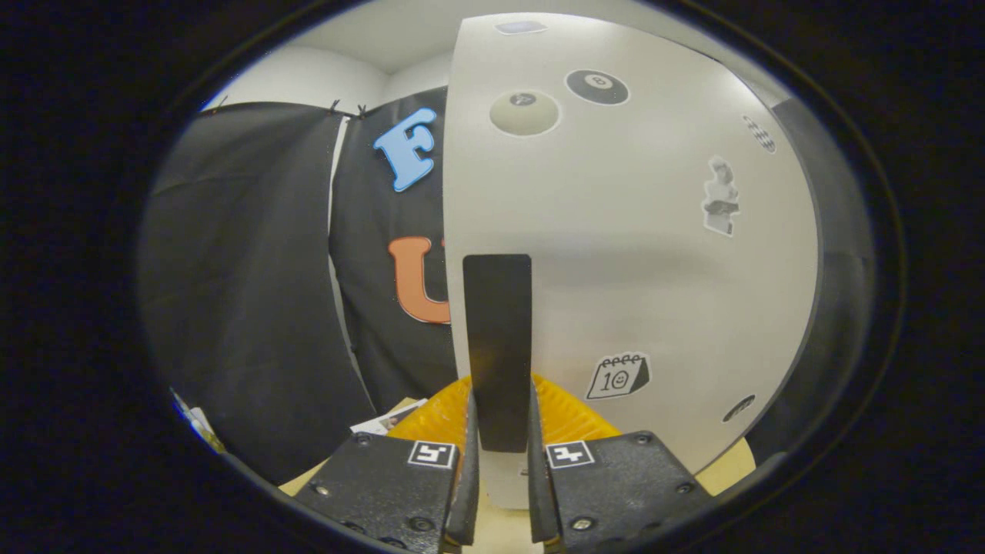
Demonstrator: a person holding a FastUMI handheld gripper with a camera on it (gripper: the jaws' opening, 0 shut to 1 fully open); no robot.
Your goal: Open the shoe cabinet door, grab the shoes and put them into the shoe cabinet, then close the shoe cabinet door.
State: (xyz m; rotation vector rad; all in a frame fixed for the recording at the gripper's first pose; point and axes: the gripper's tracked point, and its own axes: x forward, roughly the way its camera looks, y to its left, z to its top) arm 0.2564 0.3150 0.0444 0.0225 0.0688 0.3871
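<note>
My view is evenly and fairly brightly lit from overhead, with the pale shoe cabinet door [631, 254] catching soft light and a faint grey shadow band across its middle, no hard glare. The fisheye bends the door's edges into curves. The fingers of my hand-held gripper [500, 431], closed on the dark door handle [498, 346], look soft and dim.

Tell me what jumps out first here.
The white cabinet door, dotted with stickers, looms just ahead. Its dark upright handle stands between the fingers of the tool, which look closed on it. A black eight-ball sticker sits high on the door.
</note>
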